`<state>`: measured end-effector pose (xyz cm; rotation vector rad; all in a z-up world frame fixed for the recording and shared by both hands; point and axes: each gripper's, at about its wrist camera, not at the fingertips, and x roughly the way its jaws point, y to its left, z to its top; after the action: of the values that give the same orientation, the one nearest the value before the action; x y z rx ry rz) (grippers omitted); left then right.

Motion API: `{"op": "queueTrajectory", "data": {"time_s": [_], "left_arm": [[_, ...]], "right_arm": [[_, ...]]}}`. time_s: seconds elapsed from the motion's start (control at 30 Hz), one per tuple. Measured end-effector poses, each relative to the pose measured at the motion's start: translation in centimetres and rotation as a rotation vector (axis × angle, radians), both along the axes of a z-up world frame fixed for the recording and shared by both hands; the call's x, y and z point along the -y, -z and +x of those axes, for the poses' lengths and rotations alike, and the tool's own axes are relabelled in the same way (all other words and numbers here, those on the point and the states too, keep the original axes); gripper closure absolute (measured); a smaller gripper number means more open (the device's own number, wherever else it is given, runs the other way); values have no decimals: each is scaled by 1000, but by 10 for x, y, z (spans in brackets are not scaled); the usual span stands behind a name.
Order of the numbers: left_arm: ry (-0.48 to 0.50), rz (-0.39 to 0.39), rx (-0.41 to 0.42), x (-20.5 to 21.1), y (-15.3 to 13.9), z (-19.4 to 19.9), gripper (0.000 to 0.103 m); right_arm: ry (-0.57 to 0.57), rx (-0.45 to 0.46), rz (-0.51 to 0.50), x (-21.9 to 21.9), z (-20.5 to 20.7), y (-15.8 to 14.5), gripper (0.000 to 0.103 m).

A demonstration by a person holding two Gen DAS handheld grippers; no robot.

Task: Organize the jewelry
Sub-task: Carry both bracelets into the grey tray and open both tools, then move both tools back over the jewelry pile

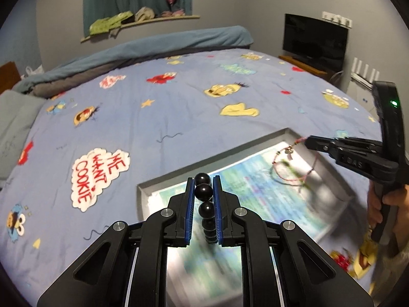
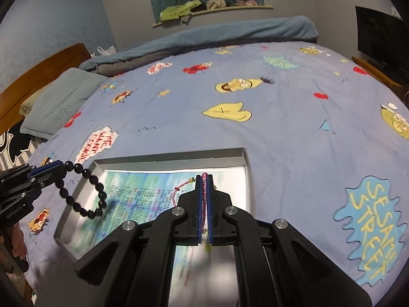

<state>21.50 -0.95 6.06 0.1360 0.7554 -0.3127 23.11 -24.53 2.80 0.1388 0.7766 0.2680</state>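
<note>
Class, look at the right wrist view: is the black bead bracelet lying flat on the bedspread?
No. The black bead bracelet hangs in the air from the shut left claw, dangling over the tray's left edge.

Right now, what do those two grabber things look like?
Both are black plastic. The left gripper and right gripper have flat fingers with blue pads, silver round bolts at the joints, and the right one shows a small green light.

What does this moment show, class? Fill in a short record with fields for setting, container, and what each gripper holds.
setting: bed with a cartoon-print blue cover
container: shallow grey tray lying on the cover, printed paper inside
left gripper: shut on black bead bracelet, loop hanging over the tray's left edge
right gripper: shut on pink cord bracelet, hanging above the tray
motion: tray area looks blurred
</note>
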Motion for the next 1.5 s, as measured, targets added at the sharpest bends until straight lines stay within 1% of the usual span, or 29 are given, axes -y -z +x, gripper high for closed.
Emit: {"op": "queueTrajectory", "data": {"time_s": [0.17,0.27,0.33,0.47,0.63,0.7,0.77,0.8,0.83,0.87,0.9,0.93,0.97,1.0,1.03,1.07,1.1,1.13,1.17,1.2,1.23,1.3,1.5], "left_arm": [[-87,2,-53,-21,26,27,88],[-124,-1,-100,-33,41,35,88],[-134,1,-115,-37,48,36,88],[-130,-11,-142,-41,58,36,88],[-108,45,-139,-31,65,32,88],[-97,48,-137,-29,64,31,88],[-87,33,-138,-28,62,29,78],[-89,30,-132,-28,61,28,65],[-88,26,-120,-28,58,25,58],[-87,23,-111,-27,56,23,56],[-85,21,-103,-27,53,20,55],[-84,19,-98,-27,49,17,53],[-85,15,-93,-27,47,15,45],[-89,10,-83,-28,44,11,40],[-94,3,-70,-29,40,7,31],[-98,-8,-56,-31,35,1,29],[-99,-16,-47,-33,31,-3,28],[-104,-23,-36,-35,27,-9,25],[-117,-25,-22,-37,22,-16,21],[-126,-25,-6,-39,19,-21,12],[-133,-26,13,-41,15,-28,10],[-140,-20,35,-43,9,-40,10],[-145,10,104,-43,-7,-78,7]], "right_arm": [[8,-30,-22,-6,12,13,100],[9,-38,-48,-9,13,17,100],[7,-43,-66,-11,13,20,100],[8,-54,-82,-12,14,25,100],[11,-54,-78,-12,12,26,100],[10,-53,-80,-12,11,25,100],[13,-54,-76,-11,9,23,99],[14,-53,-72,-11,8,21,97],[15,-47,-63,-10,5,19,90],[16,-41,-59,-9,3,17,85],[19,-29,-57,-9,-1,13,72],[20,-17,-55,-8,-5,10,63],[20,-9,-55,-7,-7,7,60],[20,3,-55,-6,-12,3,54],[19,9,-53,-6,-15,0,46],[16,21,-49,-5,-20,-4,41],[13,36,-43,-3,-26,-9,28],[10,46,-39,-3,-30,-12,20],[7,63,-34,-1,-36,-17,18],[4,81,-25,1,-44,-23,15],[4,93,-17,2,-50,-28,10],[4,113,-4,5,-61,-35,5],[22,140,-23,7,-89,-49,5]]}}
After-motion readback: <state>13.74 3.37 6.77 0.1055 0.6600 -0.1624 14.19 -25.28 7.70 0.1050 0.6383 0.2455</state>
